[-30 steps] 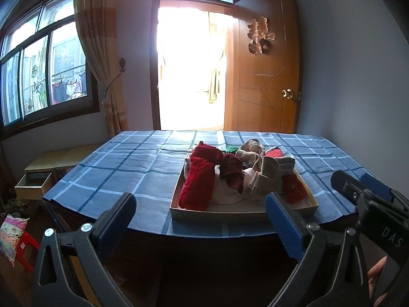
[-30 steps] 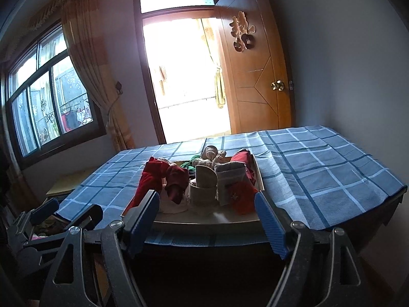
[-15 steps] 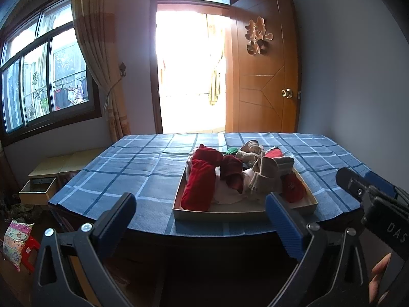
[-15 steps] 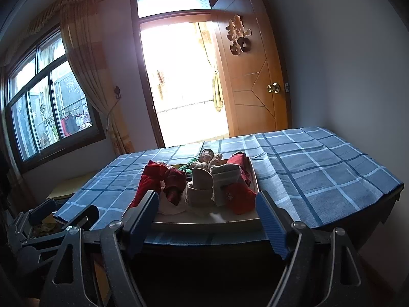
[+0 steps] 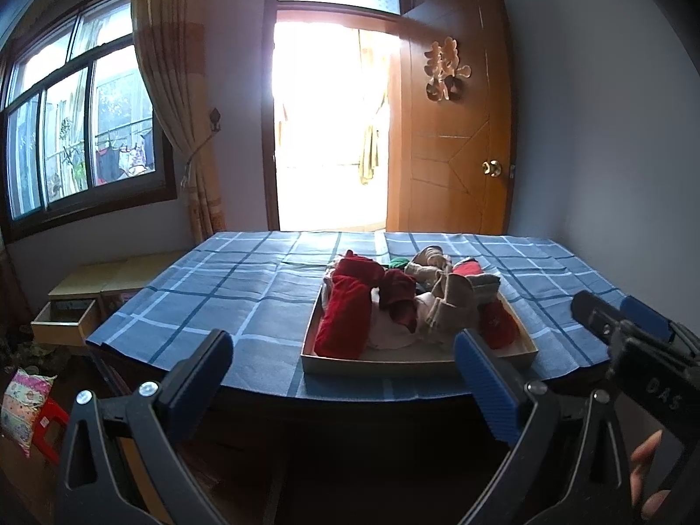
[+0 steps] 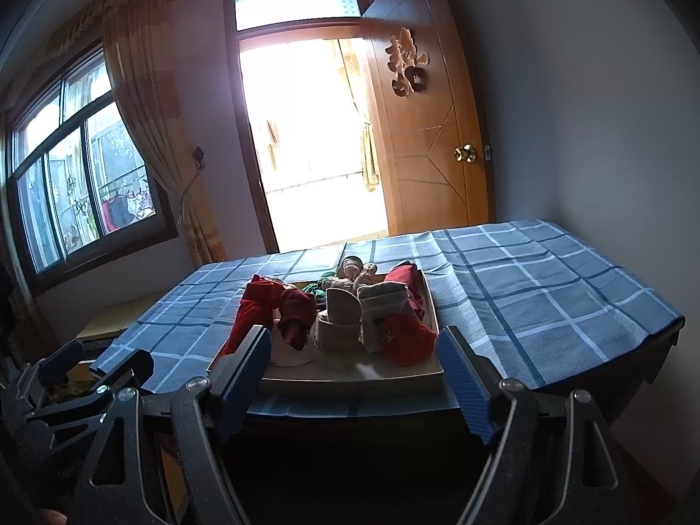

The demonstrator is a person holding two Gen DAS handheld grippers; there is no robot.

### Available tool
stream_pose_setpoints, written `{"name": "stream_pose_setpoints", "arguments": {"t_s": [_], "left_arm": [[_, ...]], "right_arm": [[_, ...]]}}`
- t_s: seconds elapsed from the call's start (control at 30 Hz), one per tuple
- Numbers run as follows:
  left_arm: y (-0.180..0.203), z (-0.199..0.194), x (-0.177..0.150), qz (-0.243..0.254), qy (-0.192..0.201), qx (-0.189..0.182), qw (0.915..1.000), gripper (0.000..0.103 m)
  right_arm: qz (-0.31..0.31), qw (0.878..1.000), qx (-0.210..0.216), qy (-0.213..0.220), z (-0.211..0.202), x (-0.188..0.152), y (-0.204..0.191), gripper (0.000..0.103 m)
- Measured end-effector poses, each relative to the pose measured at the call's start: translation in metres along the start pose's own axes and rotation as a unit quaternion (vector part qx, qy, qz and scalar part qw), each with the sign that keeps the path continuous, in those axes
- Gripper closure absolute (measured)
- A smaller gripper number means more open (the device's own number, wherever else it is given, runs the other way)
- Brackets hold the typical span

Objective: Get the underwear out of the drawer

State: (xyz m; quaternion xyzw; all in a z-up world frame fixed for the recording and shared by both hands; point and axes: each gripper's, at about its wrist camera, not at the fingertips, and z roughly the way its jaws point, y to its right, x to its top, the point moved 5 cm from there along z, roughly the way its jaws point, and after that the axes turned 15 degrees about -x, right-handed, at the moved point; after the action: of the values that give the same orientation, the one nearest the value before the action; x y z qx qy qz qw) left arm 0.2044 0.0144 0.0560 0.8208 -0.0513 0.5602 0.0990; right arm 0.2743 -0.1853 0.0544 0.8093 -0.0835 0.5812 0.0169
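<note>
Lay heaped in a shallow drawer (image 5: 415,361) on the blue checked tablecloth (image 5: 245,293): red, beige and green underwear (image 5: 393,306). Hovered short of the table edge, well apart from the pile, both spread wide and empty: left gripper (image 5: 345,376) and right gripper (image 6: 354,372).

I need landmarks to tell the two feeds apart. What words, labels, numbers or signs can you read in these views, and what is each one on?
"DAS": pale letters on the black body of the right gripper, seen at the right edge of the left wrist view.
Ornamental character cut-out on the open wooden door: too stylised to read with certainty.
Nothing readable on the drawer or the folded clothes.
</note>
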Motion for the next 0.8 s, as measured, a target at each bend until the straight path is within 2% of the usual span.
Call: {"name": "stream_pose_setpoints", "arguments": {"t_s": [0.2,0.33,0.47,0.63,0.8], "left_arm": [[0.003,-0.028,0.008,0.012,0.012,-0.020,0.9997,0.001],[0.012,-0.058,0.021,0.036,0.027,-0.023,0.9987,0.000],[0.017,-0.081,0.030,0.038,0.042,-0.034,0.9978,0.000],[0.023,-0.090,0.032,0.047,0.044,-0.041,0.9971,0.000],[0.024,-0.089,0.032,0.049,0.045,-0.037,0.9971,0.000]], "right_arm": [[-0.015,1.000,-0.016,0.004,0.004,0.000,-0.006,0.023],[-0.027,0.999,-0.035,0.002,0.016,0.004,-0.010,0.023],[-0.040,0.997,-0.061,-0.007,0.029,0.003,-0.015,0.023],[-0.049,0.997,-0.063,-0.008,0.027,0.000,-0.024,0.023],[-0.065,0.992,-0.107,0.011,0.015,0.006,-0.028,0.023]]}}
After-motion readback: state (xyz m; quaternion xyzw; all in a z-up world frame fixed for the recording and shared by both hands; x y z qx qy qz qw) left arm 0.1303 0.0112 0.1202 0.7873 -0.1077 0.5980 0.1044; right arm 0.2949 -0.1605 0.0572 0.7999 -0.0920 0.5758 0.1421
